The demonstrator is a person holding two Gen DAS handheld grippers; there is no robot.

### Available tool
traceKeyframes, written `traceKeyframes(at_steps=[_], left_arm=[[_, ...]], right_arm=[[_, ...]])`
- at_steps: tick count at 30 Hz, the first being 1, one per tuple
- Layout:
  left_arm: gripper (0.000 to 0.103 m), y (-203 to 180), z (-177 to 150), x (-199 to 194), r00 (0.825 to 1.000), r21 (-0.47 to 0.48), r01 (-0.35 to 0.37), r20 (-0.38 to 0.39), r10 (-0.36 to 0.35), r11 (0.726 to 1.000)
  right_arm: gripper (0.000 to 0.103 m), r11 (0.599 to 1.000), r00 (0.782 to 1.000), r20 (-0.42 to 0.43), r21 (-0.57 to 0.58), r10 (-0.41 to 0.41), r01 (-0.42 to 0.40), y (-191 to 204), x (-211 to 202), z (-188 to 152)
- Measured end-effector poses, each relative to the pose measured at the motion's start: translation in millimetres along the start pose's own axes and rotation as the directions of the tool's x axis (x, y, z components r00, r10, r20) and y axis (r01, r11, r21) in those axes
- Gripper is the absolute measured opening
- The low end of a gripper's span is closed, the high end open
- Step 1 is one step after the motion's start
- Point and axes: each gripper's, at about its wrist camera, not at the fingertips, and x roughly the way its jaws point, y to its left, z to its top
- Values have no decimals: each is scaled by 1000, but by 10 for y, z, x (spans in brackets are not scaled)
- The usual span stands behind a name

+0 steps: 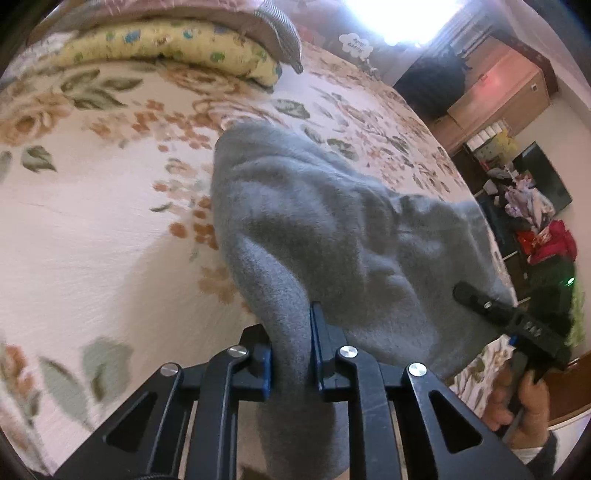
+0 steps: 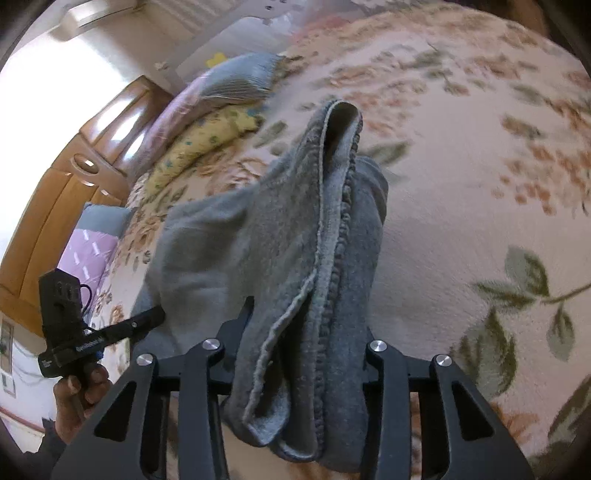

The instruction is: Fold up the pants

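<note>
The grey fleece pants (image 1: 317, 221) hang lifted above the floral bedspread (image 1: 92, 221), stretched between both grippers. My left gripper (image 1: 291, 339) is shut on a bunched fold of the pants; cloth droops below the jaws. My right gripper (image 2: 306, 347) is shut on the pants (image 2: 258, 236) at the gathered waistband with its ribbed hem; the folded end dangles beneath. The right gripper shows in the left wrist view (image 1: 480, 299) at the pants' far edge. The left gripper shows in the right wrist view (image 2: 147, 319) at the left edge of the cloth.
Yellow patterned pillow (image 1: 177, 48) and a striped pillow (image 1: 280, 33) lie at the head of the bed. A wooden wardrobe (image 2: 62, 192) stands to the left in the right wrist view. Cluttered shelves and red clothes (image 1: 546, 240) sit beyond the bed's right edge.
</note>
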Motion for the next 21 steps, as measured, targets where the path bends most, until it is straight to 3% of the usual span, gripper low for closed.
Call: traceKeyframes(at_steps=[5,11,21], left_arm=[[14,86,-83,-443,994,18,-71,81,69,997],[14,500,-156,-1031,980,-42,-119,157,124,992],[14,1115,-252,-1384,960,-127,-192,182,213,973]], right_arm=[[40,994,999,-7,-98,46,-46,533,-34,-19],[40,977,994,-27,-178,110,-114,1104,90,-80],[40,950,983,-87,-256,162,-180,1795,627,-236]])
